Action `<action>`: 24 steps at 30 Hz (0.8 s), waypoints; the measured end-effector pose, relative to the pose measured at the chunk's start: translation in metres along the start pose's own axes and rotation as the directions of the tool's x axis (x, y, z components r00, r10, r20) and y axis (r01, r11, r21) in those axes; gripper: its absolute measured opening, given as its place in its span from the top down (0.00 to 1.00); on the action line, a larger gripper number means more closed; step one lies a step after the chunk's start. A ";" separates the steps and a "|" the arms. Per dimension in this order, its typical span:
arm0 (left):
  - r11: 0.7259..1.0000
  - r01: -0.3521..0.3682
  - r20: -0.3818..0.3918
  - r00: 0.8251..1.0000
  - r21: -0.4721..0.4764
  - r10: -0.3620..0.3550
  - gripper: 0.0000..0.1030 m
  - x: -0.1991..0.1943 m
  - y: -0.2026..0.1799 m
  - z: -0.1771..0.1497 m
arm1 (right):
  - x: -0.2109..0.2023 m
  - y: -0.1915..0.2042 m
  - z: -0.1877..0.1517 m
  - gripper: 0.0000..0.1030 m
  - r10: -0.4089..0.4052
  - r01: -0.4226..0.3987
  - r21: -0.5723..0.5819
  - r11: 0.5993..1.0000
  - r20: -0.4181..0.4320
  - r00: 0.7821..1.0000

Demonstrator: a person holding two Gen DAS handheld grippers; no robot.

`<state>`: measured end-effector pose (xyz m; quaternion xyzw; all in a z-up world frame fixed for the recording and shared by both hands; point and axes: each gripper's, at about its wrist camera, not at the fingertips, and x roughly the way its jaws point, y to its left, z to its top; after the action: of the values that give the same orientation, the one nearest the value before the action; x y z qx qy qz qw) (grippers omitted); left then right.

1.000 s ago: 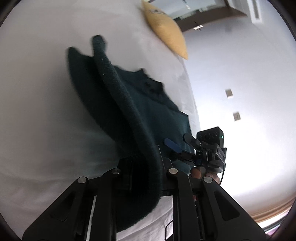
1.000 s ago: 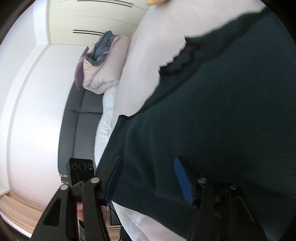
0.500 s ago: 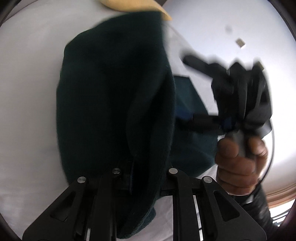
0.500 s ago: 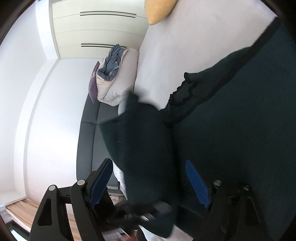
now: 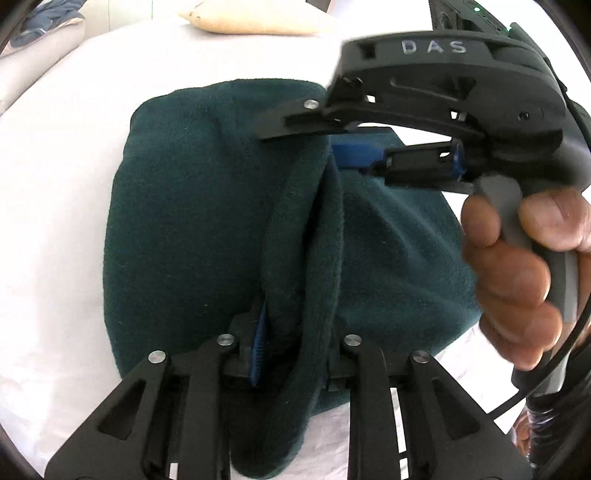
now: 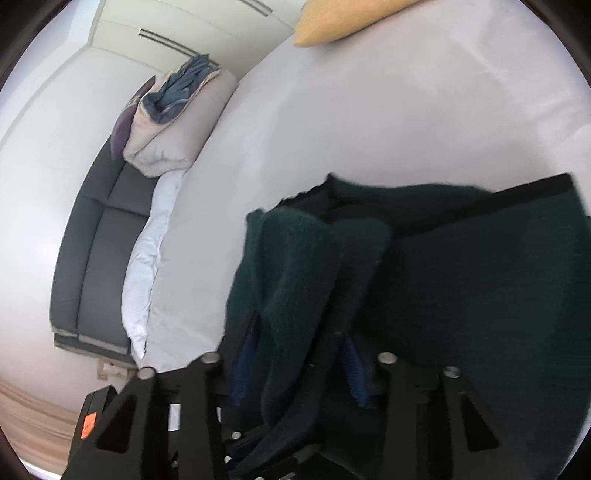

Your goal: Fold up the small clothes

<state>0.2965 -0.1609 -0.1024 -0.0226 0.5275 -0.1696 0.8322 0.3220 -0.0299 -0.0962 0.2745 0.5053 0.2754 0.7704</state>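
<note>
A dark green fleece garment (image 5: 192,221) lies partly folded on the white bed (image 5: 55,184). My left gripper (image 5: 291,350) is shut on a folded edge of the garment, which runs up between its fingers. My right gripper shows in the left wrist view (image 5: 332,136), reaching over the garment from the right with a hand on its handle. In the right wrist view, my right gripper (image 6: 295,354) holds a bunched fold of the garment (image 6: 480,295) between its blue pads.
A yellow pillow (image 6: 340,22) lies at the far end of the bed; it also shows in the left wrist view (image 5: 251,22). A folded quilt with blue cloth (image 6: 173,110) sits on a grey sofa (image 6: 99,240) beside the bed.
The left gripper carried the garment's edge over and down, doubling the cloth. The right gripper, open a second ago, closed on a fold and moved close above the left.
</note>
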 end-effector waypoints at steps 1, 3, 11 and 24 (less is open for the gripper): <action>1.000 -0.003 0.001 1.000 0.001 0.003 0.79 0.000 -0.003 -0.001 | -0.002 -0.002 0.002 0.82 -0.022 0.022 -0.005 1.000 0.007 1.000; 1.000 0.001 0.003 1.000 0.004 -0.001 0.79 -0.002 -0.011 -0.002 | -0.001 -0.002 0.004 0.86 -0.052 0.052 -0.014 0.999 0.008 0.999; 0.998 0.062 0.006 0.998 0.020 -0.063 0.79 -0.008 -0.031 0.002 | -0.019 -0.017 0.008 0.87 -0.044 0.046 -0.049 0.998 0.032 0.999; 0.982 0.189 -0.022 0.982 0.026 -0.188 0.79 0.004 -0.068 0.015 | -0.065 -0.059 0.021 0.87 -0.099 0.103 -0.075 0.992 0.054 0.994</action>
<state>0.2935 -0.2286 -0.0848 -0.0590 0.5285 -0.2554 0.8075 0.3280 -0.1200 -0.0899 0.2251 0.4881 0.2486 0.8058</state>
